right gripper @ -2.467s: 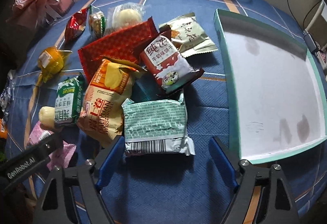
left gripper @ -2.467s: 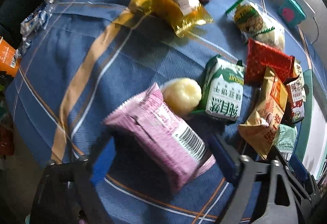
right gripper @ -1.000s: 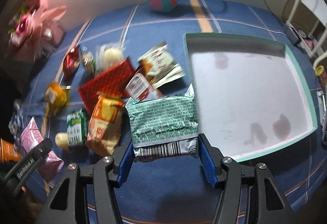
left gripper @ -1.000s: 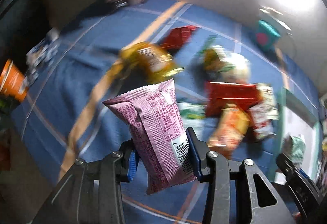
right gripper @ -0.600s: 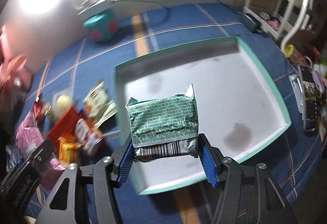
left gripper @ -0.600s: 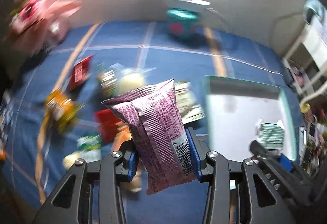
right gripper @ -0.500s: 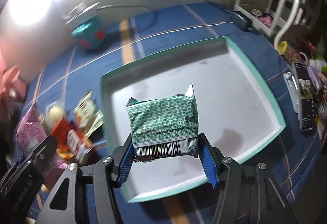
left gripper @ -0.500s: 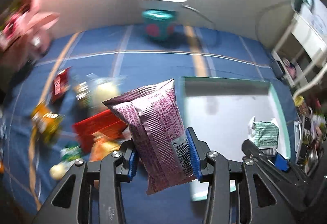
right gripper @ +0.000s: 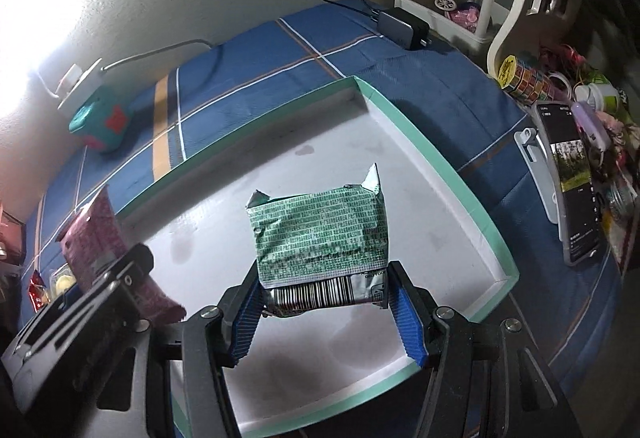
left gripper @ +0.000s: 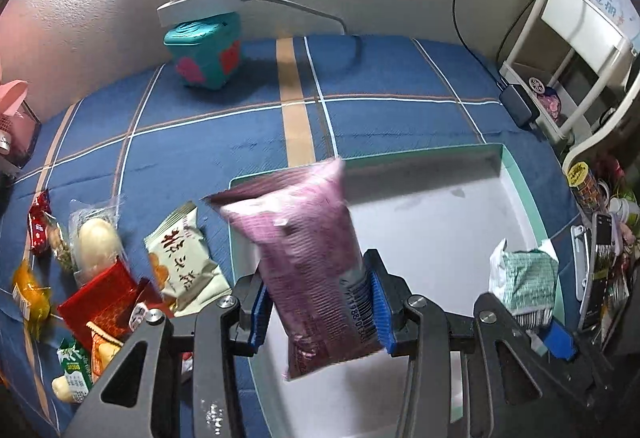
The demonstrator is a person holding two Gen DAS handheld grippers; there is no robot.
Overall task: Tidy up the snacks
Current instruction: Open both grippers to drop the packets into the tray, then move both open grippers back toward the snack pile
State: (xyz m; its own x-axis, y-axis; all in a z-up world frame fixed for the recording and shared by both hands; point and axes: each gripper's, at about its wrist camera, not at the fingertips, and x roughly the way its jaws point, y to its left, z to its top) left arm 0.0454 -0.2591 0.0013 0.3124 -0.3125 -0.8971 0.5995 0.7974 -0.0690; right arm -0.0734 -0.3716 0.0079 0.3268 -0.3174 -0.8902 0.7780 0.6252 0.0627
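The left gripper [left gripper: 316,312] is being kept narrow, its blue pads clamped on the lower part of a pink packet [left gripper: 308,258]. The packet is being held upright with a slight tilt, its barcode end by the right pad and its crimped top pointing away. It is being carried above the near left part of a white tray [left gripper: 520,194] with a teal rim. The gripper is being pointed steeply down toward the tray floor.

The right gripper [right gripper: 324,310] is being kept at a moderate width, its pads closed on the barcode end of a green packet [right gripper: 320,234]. That packet is being held flat-faced toward the camera, with its two top corners sticking up. It is being held above the middle of the tray, and no contact with the tray floor is being shown. This gripper is also being pointed steeply downward. In the left wrist view the green packet [left gripper: 524,282] is being seen at the right, over the tray's near right part.

The remaining snacks [left gripper: 180,258] are being left in a loose pile on the blue cloth [left gripper: 200,142], left of the tray. A teal box [left gripper: 206,52] is being seen at the far side, by the wall.
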